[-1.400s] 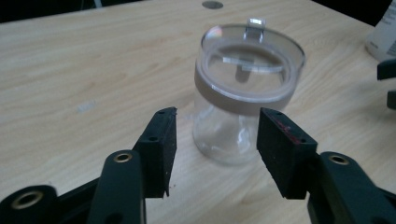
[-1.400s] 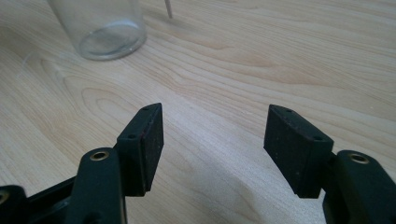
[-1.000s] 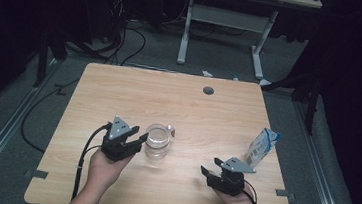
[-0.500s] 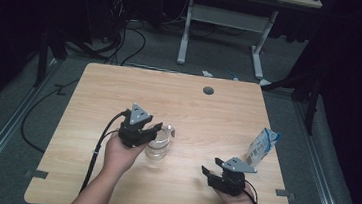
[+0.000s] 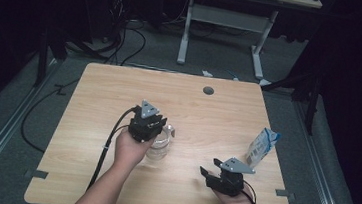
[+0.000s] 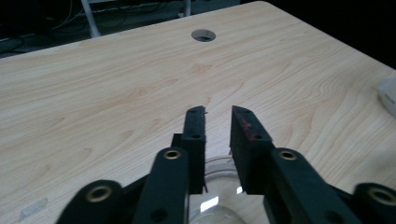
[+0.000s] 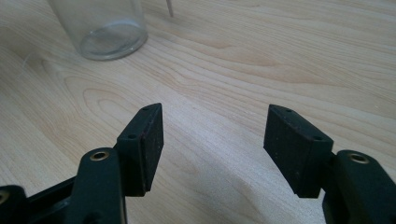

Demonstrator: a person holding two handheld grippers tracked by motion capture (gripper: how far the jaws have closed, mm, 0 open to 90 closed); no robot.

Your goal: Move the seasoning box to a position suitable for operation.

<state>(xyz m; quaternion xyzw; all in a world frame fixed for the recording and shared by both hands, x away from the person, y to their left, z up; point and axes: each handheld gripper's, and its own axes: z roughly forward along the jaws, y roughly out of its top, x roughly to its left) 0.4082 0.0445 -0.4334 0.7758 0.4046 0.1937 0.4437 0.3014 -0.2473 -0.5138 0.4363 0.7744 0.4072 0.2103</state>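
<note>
Left claw [image 6: 218,116] hangs over the glass [image 5: 158,147], which stands upright on the counter [image 5: 218,115], a little left of the middle and towards the person's edge. Its jaws have just been closing and now stand narrow, with a slim gap between the tips through which bare wood shows. In the left gripper view the rim of the glass curves across low between the jaws, near their roots. Whether the pads already press on the glass I cannot tell.

Right claw [image 7: 212,126] rests low near the front right of the counter, jaws spread wide with nothing between them. A carton [image 5: 262,147] stands just beyond it, well apart from the glass.

By my reading, the step in hand is taking hold of the glass from above with the left claw. The next move calls for a sure pinch before any lift: the jaws should close onto the glass, not onto air above it. Glass is smooth and will likely slip or tip under an off-centre grip, so the lift should start slowly and straight up.
</note>
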